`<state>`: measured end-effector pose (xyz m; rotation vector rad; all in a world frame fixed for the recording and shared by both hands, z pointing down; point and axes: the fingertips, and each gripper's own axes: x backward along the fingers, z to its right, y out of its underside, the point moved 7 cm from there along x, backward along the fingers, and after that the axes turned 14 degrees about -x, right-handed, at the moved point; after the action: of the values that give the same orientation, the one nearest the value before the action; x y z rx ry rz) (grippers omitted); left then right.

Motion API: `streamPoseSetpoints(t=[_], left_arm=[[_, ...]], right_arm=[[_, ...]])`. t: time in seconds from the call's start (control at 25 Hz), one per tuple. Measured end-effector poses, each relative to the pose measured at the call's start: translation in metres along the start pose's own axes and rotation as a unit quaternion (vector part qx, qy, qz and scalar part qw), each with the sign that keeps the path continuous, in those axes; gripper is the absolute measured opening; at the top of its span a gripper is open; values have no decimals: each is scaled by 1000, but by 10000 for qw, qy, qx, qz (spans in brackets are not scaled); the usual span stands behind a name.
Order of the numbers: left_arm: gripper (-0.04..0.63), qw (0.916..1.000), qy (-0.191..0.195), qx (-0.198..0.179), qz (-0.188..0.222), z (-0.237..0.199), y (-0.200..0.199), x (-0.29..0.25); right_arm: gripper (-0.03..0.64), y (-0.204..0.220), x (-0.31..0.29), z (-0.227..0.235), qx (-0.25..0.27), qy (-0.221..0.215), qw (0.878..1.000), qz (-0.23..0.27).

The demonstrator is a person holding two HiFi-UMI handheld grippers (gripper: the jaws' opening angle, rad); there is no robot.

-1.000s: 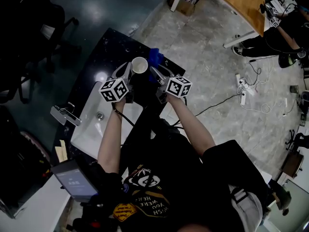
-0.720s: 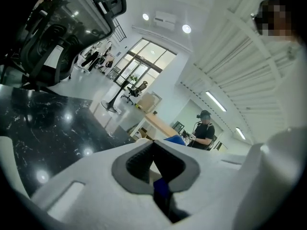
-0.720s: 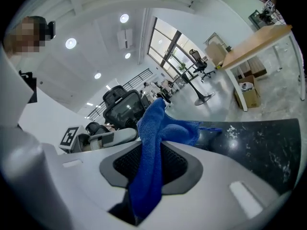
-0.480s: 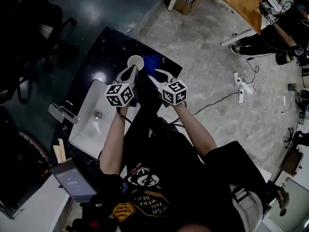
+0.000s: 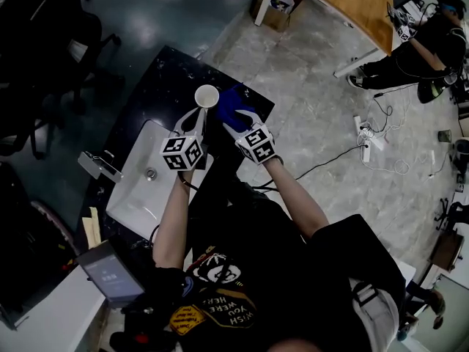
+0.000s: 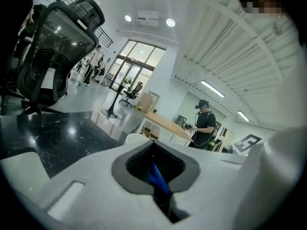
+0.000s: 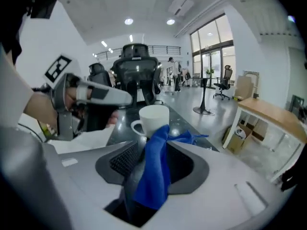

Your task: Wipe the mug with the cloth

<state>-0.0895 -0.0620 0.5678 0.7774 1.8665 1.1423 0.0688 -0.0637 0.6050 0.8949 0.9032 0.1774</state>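
Note:
A white mug point(image 5: 207, 96) stands upright on the black counter point(image 5: 157, 86). Right beside it, on its right, lies the blue cloth point(image 5: 233, 103). My right gripper point(image 5: 234, 121) reaches into the cloth. In the right gripper view the cloth point(image 7: 154, 169) hangs between the right gripper point(image 7: 158, 146) jaws, which are opening, with a gap showing beside one pad. The mug point(image 7: 154, 119) is just beyond it, handle to the left. My left gripper point(image 5: 196, 113) points at the mug's near side, jaws together. In the left gripper view only a blue sliver shows through its slit point(image 6: 154, 175).
A white sink point(image 5: 135, 189) with a chrome faucet point(image 5: 99, 166) is set in the counter at the left. A tablet point(image 5: 113, 271) lies on a white surface nearer me. The counter's right edge drops to a grey floor with cables point(image 5: 374, 141). An office chair point(image 6: 55, 56) stands behind the counter.
The right gripper has moved forward into the cloth, which now lies spread beside the mug. The left gripper's fingers have drawn together near the mug. The mug stays upright.

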Motion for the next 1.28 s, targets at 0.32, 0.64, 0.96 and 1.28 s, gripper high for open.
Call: streamPoseSetpoints(t=[0.32,0.64,0.96,1.28], left_arm=[[5,9958,-778,-477,-20,27,-27,51],[5,9775,-772,-1960,142,88,-54,71],[5,9775,-958,-1859,267,99,-52,77],[5,9772,-995,-1842,358,102,-54,77]], right_arm=[[3,-36,67,-27,-638,-51,9875,1442],[2,-61,92,-46,-797,-307,9792,1839],[2,-64,103,-56,-622,-393,9797,1866],[2,-58,106,-54,-627,-377,9798,1860]])
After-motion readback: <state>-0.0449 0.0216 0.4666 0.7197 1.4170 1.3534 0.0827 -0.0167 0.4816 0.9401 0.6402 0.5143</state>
